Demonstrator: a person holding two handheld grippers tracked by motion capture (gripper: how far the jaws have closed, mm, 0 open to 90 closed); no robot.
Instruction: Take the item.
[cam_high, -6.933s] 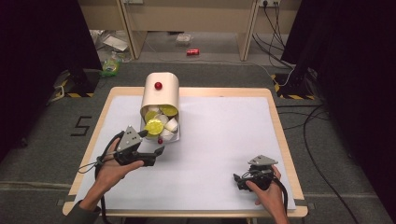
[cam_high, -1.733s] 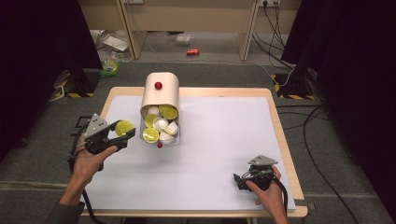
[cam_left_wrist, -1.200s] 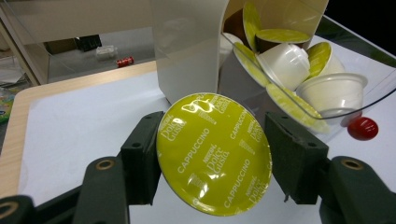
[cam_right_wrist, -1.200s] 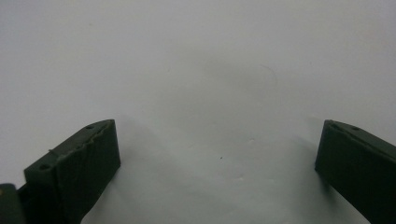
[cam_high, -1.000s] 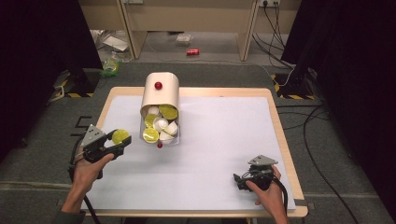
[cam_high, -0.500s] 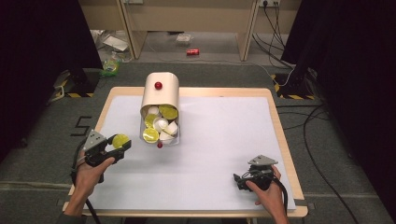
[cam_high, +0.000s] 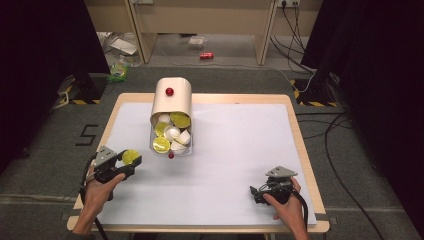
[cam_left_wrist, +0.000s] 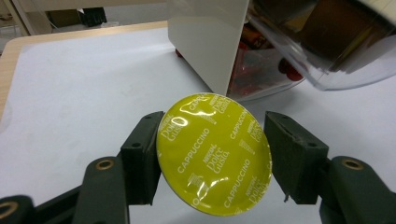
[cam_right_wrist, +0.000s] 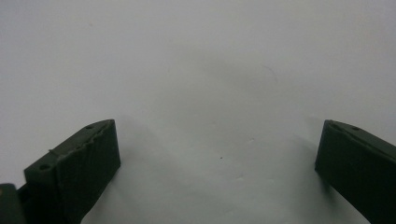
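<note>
- Left gripper (cam_high: 131, 161): jaws clamped on a yellow capsule (cam_left_wrist: 214, 154), near the table's left edge.
- Right gripper (cam_high: 256, 193): jaws wide apart over the white table (cam_right_wrist: 196, 70).

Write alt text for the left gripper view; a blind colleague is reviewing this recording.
A yellow coffee capsule, foil lid printed "Cappuccino", sits clamped between the left gripper's two black jaws above a white table. Behind it stands a cream dispenser with a clear tray.
</note>
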